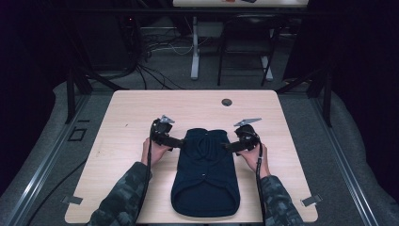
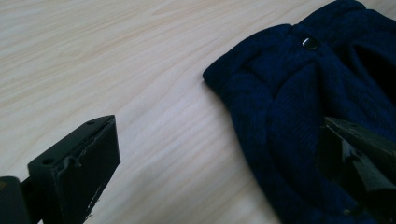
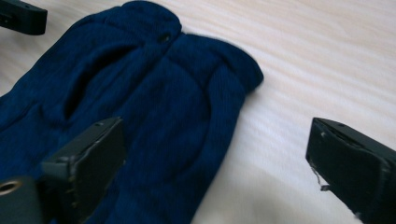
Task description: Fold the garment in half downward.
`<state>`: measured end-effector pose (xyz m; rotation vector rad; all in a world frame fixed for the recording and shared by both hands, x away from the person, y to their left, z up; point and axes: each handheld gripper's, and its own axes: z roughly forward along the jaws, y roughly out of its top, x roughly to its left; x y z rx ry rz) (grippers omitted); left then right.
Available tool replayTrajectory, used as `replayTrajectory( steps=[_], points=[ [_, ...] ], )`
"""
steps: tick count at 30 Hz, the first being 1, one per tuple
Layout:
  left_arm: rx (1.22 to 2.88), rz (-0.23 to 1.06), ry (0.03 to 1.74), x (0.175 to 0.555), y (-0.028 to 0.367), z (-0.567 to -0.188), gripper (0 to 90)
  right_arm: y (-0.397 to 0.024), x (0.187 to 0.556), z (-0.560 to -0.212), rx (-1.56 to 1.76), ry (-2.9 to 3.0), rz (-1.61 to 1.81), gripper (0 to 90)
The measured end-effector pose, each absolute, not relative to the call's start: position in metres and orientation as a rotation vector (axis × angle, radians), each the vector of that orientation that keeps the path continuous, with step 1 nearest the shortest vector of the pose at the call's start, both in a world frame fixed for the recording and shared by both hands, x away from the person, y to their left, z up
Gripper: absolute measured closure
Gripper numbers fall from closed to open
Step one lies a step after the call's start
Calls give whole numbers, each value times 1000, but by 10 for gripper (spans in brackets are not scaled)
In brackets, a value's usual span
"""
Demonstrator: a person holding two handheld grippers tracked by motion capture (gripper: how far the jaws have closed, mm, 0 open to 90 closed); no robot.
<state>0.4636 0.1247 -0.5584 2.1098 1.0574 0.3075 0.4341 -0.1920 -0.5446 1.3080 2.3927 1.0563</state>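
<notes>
A dark navy knitted garment (image 1: 204, 174) lies folded flat on the light wooden table (image 1: 131, 113), its narrower end pointing away from me. My left gripper (image 1: 180, 142) sits at the garment's upper left edge. In the left gripper view its jaws stand wide apart (image 2: 219, 140), one over bare wood and one over the navy fabric (image 2: 289, 98), with nothing pinched. My right gripper (image 1: 227, 147) is at the upper right edge. It is open too (image 3: 217, 144), straddling the edge of the cloth (image 3: 154, 93). A small dark stud (image 2: 309, 43) shows near the garment's top.
A round cable hole (image 1: 227, 102) sits near the table's far edge. Beyond the table are a white desk leg (image 1: 195, 52), loose cables (image 1: 150, 70) and dark frame posts (image 1: 70, 94). The left gripper's jaw tip (image 3: 23, 17) shows in the right gripper view.
</notes>
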Motion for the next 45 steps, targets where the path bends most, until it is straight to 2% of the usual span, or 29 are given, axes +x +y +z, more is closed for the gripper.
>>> replayTrajectory(
  steps=[1,4,7,9,11,12,13,17,21,23,28,33,41,43,44,45],
  points=[
    [2112,306,1056,466,121,-559,0,-192,434,-545,1308,2393,1056,68],
    [2129,293,1054,473,111,-560,1,-185,450,-549,1345,2399,1056,145],
    [2122,270,1058,480,103,-562,12,-183,458,-552,1367,2393,1030,170],
    [2127,252,1052,483,99,-564,61,-181,467,-557,1402,2407,1013,224],
    [2156,240,1043,486,94,-566,76,-181,469,-558,1415,2412,997,227],
    [2158,236,1044,487,90,-569,116,-180,471,-562,1421,2417,1004,243],
    [2158,236,1044,487,90,-569,147,-180,471,-562,1421,2417,1004,243],
    [2215,246,1017,487,83,-575,149,-177,472,-566,1420,2446,978,274],
    [2253,264,986,485,80,-574,191,-168,470,-567,1387,2443,913,322],
    [2262,276,976,484,79,-574,209,-165,469,-567,1339,2464,884,383],
    [2256,289,967,481,78,-575,231,-163,467,-567,1327,2466,900,451],
    [2255,299,935,477,78,-574,323,-164,462,-568,1314,2468,927,556],
    [2270,283,928,475,76,-572,385,-165,457,-570,1308,2445,970,622],
    [2262,283,926,474,76,-573,444,-165,457,-570,1306,2446,975,634],
    [2264,278,918,473,75,-572,444,-165,457,-570,1306,2446,975,634],
    [2265,271,905,472,75,-572,505,-165,456,-571,1293,2439,982,645]
  ],
)
